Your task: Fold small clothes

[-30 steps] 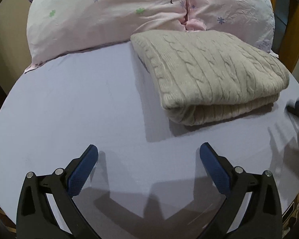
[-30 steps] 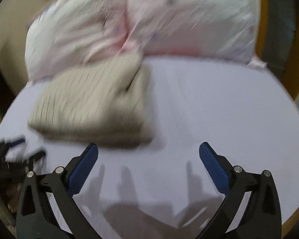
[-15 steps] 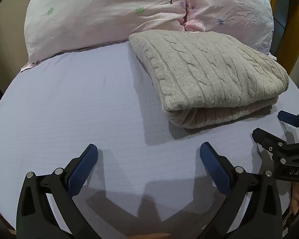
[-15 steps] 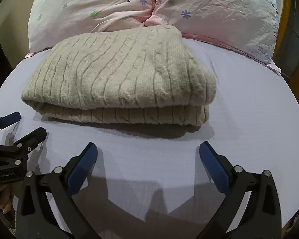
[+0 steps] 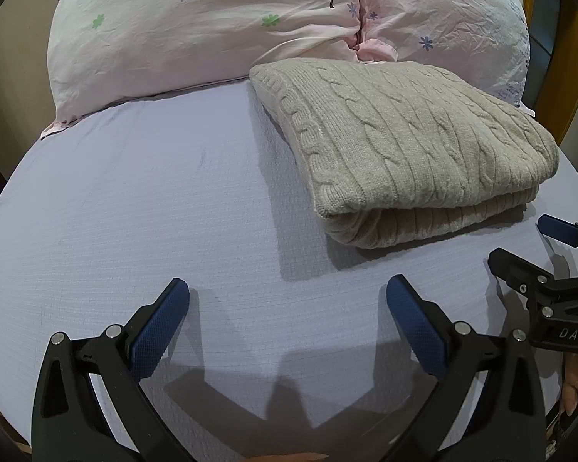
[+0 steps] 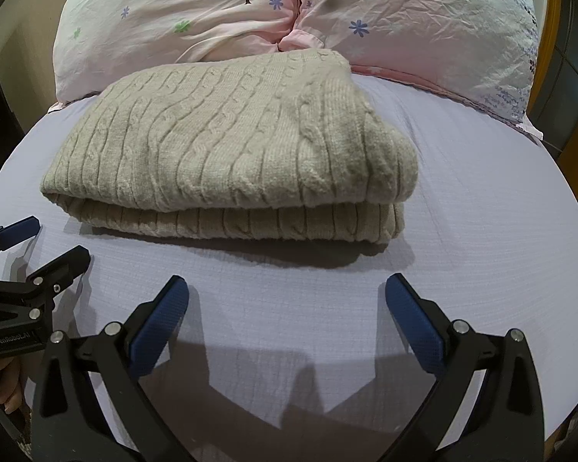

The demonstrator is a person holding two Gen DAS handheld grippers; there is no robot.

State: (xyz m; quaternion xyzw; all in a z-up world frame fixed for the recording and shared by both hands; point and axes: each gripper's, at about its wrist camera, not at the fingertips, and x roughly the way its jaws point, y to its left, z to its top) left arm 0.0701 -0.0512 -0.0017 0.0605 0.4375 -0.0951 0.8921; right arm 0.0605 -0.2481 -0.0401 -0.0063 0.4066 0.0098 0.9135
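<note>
Right gripper reads "DAS"; left gripper reads "GenRobot.AI".

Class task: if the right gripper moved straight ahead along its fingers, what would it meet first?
Probably the folded cable-knit sweater, lying across the right gripper's path on the lilac sheet; only bare sheet lies between.

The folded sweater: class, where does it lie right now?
The folded sweater lies on the lilac sheet, against the pink pillows, beyond both open grippers; right of centre in the left-wrist view.
</note>
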